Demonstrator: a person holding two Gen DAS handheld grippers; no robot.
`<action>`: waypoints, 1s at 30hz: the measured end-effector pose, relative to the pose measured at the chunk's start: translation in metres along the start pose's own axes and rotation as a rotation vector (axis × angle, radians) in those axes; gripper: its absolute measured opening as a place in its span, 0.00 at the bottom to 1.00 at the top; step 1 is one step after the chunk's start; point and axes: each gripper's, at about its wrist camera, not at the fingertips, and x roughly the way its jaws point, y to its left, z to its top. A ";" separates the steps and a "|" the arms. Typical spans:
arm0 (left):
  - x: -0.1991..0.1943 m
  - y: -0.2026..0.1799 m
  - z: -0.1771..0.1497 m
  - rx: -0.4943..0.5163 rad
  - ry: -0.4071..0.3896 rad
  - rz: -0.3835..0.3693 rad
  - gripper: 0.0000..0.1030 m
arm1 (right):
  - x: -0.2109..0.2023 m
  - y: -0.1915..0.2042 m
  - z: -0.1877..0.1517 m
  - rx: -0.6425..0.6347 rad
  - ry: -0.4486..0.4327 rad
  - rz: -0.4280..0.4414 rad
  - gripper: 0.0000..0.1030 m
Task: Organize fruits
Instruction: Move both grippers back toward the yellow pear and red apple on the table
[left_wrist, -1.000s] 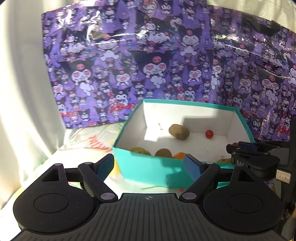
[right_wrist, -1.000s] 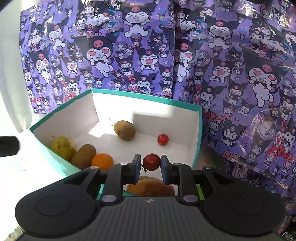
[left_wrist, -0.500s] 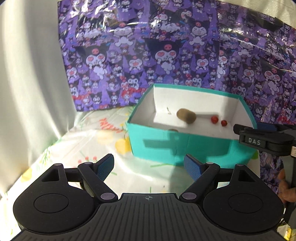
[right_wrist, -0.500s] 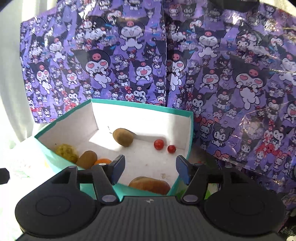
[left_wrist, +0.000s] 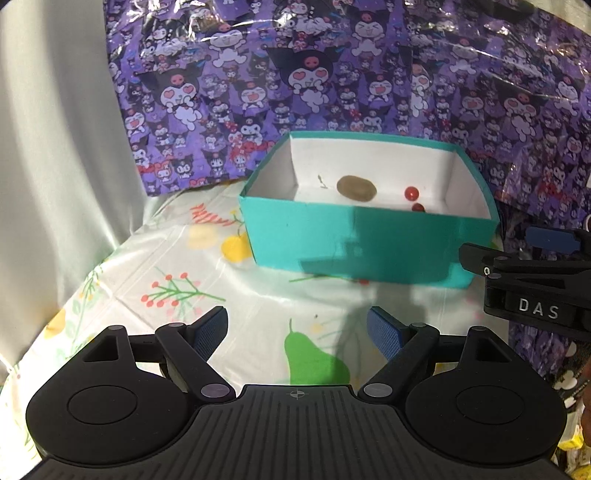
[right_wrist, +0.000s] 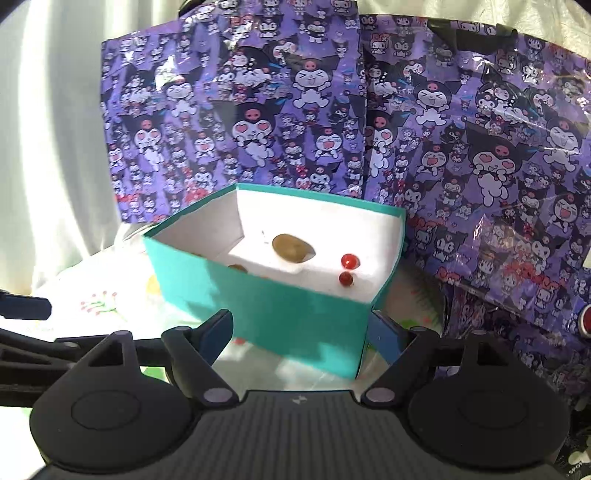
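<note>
Since a second ago the right tongs (right_wrist: 299, 330) have let go of the small red cherry tomato (right_wrist: 346, 278) and drawn back from the teal cardboard box with white inside (right_wrist: 280, 314); the tomato now lies in the box just beside a second red cherry tomato (right_wrist: 349, 261). The left tongs (left_wrist: 297, 328) have pulled back too. Both tongs stand wide apart and hold nothing. Inside the box, left of the tomatoes, rests a brown oval kiwi (right_wrist: 291, 247). The box sits on the tabletop under a white fruit-printed plastic cloth (left_wrist: 166, 295), and behind the box hangs a purple cartoon-patterned sheet (left_wrist: 369, 74).
</note>
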 end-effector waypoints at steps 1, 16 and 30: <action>-0.001 0.000 -0.002 0.001 0.003 0.000 0.85 | -0.004 0.002 -0.002 -0.005 0.002 0.000 0.79; -0.018 0.010 -0.052 0.077 0.049 -0.047 0.83 | -0.041 0.024 -0.033 -0.064 0.046 0.017 0.86; -0.012 0.023 -0.107 0.152 0.151 -0.176 0.73 | -0.046 0.034 -0.052 -0.101 0.108 0.035 0.86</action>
